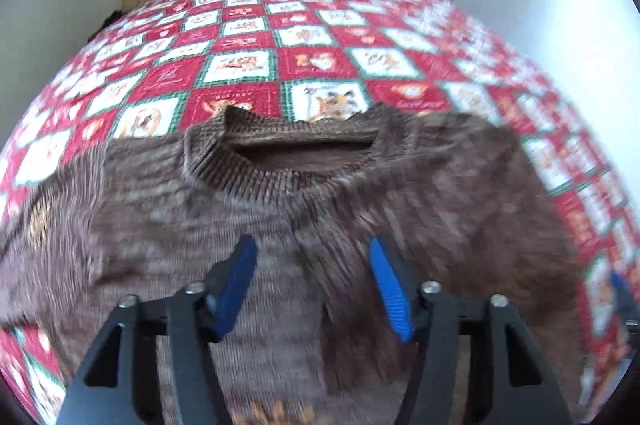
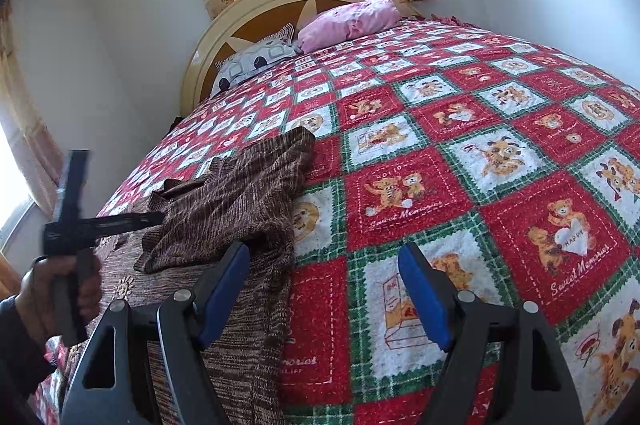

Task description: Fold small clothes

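- A brown knitted sweater (image 1: 280, 209) lies face up on the bed (image 2: 460, 153), on a red, white and green quilt with bear prints. Its neck opening (image 1: 300, 153) points toward the headboard (image 2: 224, 37), so the body runs down toward the foot of the bed, within easy reach of the person.
- In the right wrist view one sleeve (image 2: 240, 193) is laid over the chest, its cuff end near the quilt edge of the garment. This looks like a first fold toward the middle, which narrows the sweater before it is doubled lengthwise.
- The left tongs (image 1: 312, 285) hover just above the chest below the collar, spread wide with nothing between them. Placed there, they are probably free to press the cloth flat or to go for the other sleeve; the blur in that view makes touch hard to judge.
- The right tongs (image 2: 324, 293) are also spread and empty, held over the right edge of the sweater where it meets the bare quilt. That spot suits a grab at the side hem.
- The person's left hand (image 2: 60, 289) shows at the far left of the right wrist view, gripping its tool's handle.
- Two pillows, one grey patterned (image 2: 256, 61) and one pink (image 2: 348, 21), sit well apart from the work, against the headboard.
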